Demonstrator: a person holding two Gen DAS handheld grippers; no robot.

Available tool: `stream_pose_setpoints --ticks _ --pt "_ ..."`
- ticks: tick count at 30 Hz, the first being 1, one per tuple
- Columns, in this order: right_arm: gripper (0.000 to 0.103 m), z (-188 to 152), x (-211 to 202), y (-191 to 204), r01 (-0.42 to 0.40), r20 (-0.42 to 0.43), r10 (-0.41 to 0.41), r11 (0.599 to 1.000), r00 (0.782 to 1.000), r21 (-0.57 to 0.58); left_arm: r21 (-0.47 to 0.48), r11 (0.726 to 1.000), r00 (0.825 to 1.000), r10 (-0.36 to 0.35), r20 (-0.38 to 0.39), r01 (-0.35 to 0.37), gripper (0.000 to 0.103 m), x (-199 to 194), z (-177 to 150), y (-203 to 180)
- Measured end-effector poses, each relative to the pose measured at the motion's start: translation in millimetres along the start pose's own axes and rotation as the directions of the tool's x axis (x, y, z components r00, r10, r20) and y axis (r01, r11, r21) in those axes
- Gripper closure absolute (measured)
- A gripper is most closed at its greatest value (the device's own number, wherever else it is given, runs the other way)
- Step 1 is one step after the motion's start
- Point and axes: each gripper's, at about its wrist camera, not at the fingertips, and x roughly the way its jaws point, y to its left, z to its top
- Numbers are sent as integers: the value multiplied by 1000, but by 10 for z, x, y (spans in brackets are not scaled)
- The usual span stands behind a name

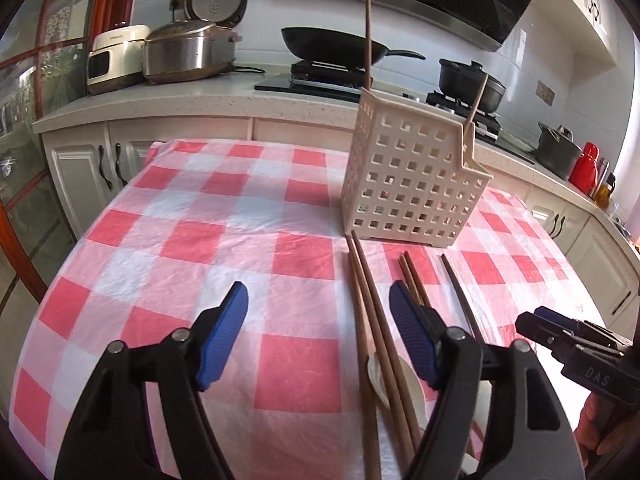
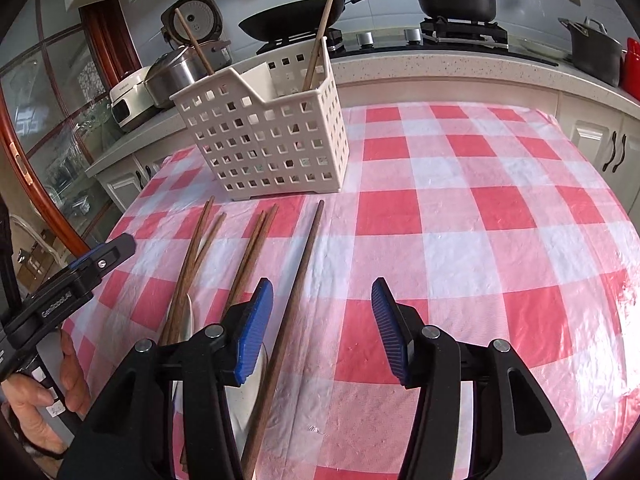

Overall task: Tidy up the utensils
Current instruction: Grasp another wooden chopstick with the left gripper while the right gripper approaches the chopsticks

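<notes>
— Two views, left wrist first. What's on the worktop?

— A crinkled plastic cloth (image 1: 192,240) in red and white checks covers it. A cream plastic utensil basket (image 1: 412,176) stands on it, box-shaped, its walls pierced with square holes. Two wooden chopsticks (image 1: 368,40) stand in it, one upright, one leaning right.

— And loose pieces?

— Long brown wooden chopsticks (image 1: 368,300) lie in front of the basket, pointing toward it: a pair, a shorter-looking pair to its right, then a single darker one. A white spoon (image 1: 376,376), smooth and glossy, lies under the first pair.

— The left gripper (image 1: 318,336)?

— Jaws spread wide, ribbed blue pads on black arms, holding nothing. The long pair lies between them, nearer the right pad. The right gripper (image 1: 536,320) shows at the right edge, its state unclear from here.

— Now the right wrist.

— Same basket (image 2: 272,136), its front wall dipping in a V, a divider inside, one chopstick in each compartment. On the cloth lie five chopsticks (image 2: 248,256).

— The right gripper (image 2: 322,332)?

— Jaws wide apart, empty. The single chopstick (image 2: 298,280) runs between them, just beside the left pad. The left gripper (image 2: 96,260) shows at the left edge, a hand (image 2: 36,396) on its handle.
</notes>
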Motion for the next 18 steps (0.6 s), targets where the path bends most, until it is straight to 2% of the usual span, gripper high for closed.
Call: stream_pose_setpoints --ticks 6,15,18 --pt "53 7 14 -39 -19 -2 19 1000 1000 9 31 1000 997 2 -83 1 56 317 46 -99" --pt "53 65 -79 -108 -48 31 47 999 998 24 48 999 988 10 -157 -3 71 635 67 -215" --pt "53 70 -79 -141 -54 32 53 998 998 34 44 999 984 9 -175 -2 73 707 60 -223"
